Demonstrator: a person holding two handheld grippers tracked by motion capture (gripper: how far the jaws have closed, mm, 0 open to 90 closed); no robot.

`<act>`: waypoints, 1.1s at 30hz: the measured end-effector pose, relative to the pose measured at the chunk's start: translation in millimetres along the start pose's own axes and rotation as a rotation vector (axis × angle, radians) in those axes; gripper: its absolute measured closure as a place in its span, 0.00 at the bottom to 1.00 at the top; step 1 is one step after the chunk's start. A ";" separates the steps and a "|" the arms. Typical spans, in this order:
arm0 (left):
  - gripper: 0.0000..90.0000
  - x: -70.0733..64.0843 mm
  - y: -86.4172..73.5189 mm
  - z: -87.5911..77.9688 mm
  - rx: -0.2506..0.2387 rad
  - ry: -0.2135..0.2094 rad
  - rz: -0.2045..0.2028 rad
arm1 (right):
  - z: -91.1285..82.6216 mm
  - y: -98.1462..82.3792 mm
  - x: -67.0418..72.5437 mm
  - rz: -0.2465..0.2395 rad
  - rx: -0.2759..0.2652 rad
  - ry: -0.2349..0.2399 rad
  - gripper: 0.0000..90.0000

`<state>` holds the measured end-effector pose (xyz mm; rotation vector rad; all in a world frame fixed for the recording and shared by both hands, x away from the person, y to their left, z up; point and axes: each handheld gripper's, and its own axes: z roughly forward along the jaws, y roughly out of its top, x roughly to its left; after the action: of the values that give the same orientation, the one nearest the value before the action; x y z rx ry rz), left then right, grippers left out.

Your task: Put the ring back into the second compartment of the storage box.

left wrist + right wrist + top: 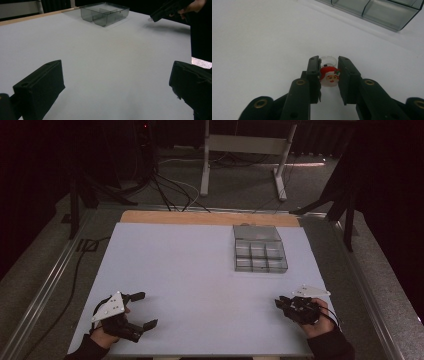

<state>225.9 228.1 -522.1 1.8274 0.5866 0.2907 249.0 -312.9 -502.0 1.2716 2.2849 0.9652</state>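
Note:
A small round Santa-face trinket [329, 77] with a clear ring behind it sits between the jaws of my right gripper [329, 75], which is shut on it just above the white table. In the high view my right gripper [281, 304] is at the table's front right, held by a hand. At the front left, my left gripper [142, 310] stands wide open with nothing between its jaws, and its fingers [41, 88] frame bare table. A clear grey compartment box [259, 249] sits at the back right; the box [105, 13] holds nothing I can see.
The white table top [190, 270] has a wooden strip along its far edge. Cables and a table frame [245, 150] lie on the floor beyond. Metal rails run along both sides of the table.

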 end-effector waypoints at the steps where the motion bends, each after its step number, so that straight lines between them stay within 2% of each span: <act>1: 0.00 0.2 -0.2 0.1 0.003 -0.001 0.001 | -0.1 0.4 0.2 0.000 -0.001 0.000 0.80; 33: 0.00 -0.6 0.3 0.4 0.001 -0.004 0.006 | 3.2 34.8 3.3 -0.026 -0.033 -0.002 0.80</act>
<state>225.6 227.3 -521.9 1.8308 0.5790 0.2911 270.2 -296.2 -479.5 1.2258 2.2693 0.9878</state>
